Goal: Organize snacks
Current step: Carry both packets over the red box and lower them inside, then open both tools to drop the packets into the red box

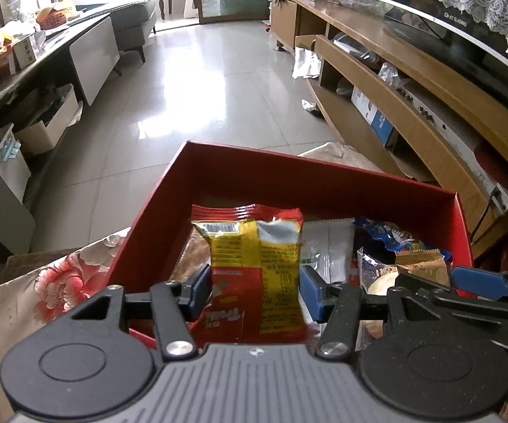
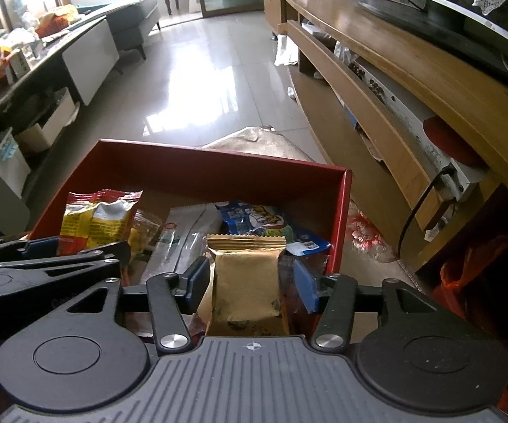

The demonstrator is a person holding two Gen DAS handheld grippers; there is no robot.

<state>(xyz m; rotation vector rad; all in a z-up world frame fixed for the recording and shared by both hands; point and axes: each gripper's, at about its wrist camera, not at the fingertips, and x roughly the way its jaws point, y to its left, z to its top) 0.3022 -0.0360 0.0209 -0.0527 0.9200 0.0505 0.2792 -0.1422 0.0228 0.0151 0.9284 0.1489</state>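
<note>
Left wrist: left gripper (image 1: 255,290) clenched on red-yellow snack packet (image 1: 254,268), upright, over red box (image 1: 324,183) left half. Right wrist: right gripper (image 2: 250,283) released, tan packet (image 2: 247,282) upright between the jaws, box's right side.

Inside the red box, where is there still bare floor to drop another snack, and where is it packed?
Bare brown floor shows in the red cardboard box along the far wall, behind the red-and-yellow snack packet and the white clear-windowed packet. The right side is crowded: the blue printed packet and tan kraft-paper packet overlap against the right wall.
</note>
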